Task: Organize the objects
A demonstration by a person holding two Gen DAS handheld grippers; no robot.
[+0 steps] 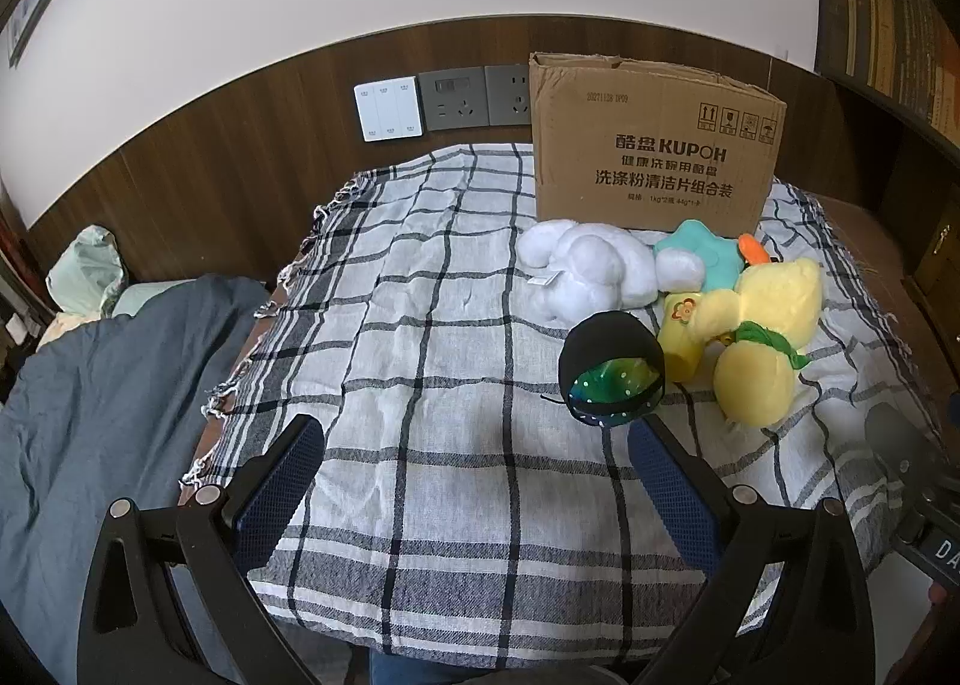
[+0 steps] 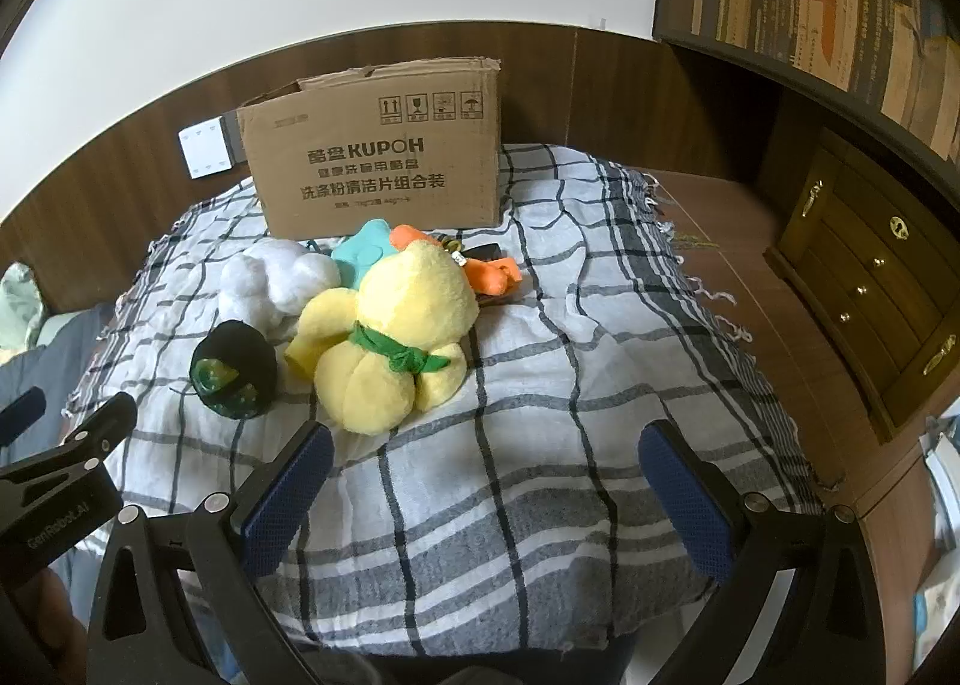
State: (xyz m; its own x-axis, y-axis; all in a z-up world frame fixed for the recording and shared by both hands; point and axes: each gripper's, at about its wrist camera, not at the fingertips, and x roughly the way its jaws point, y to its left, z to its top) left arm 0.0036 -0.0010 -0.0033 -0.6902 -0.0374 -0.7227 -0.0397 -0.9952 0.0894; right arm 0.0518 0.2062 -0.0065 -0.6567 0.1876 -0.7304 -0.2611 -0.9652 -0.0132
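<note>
Both tongs hang over the near part of a surface covered by a plaid cloth (image 1: 420,325), each with its blue-padded fingers spread wide apart and nothing between them. The left tongs (image 1: 477,481) sit low over bare cloth, and the right tongs (image 2: 486,490) do the same nearer the cloth's right half.

A cardboard box (image 1: 654,145) printed "KUPOH" stands upright at the far edge of the cloth, against the wood-panelled wall, with its top flaps open. The toys lie in a cluster just in front of this box. Closest to the box is a white plush toy (image 1: 585,268), lying on its side toward the box's left half. Beside it, right against the box's front face, is a teal star-shaped plush (image 1: 702,253). A yellow plush duck (image 2: 390,331) with a green scarf around its neck lies in front of the box's middle, touching both the white plush and the teal star. Behind the duck, nearer the box's right corner, an orange plush piece (image 2: 495,274) shows, partly hidden. A black pouch with a shiny green face (image 1: 612,376) sits farthest out from the box, just beside the duck on the white plush's side.

On the wall left of the box are a white switch panel (image 1: 387,109) and grey sockets (image 1: 474,97).
</note>
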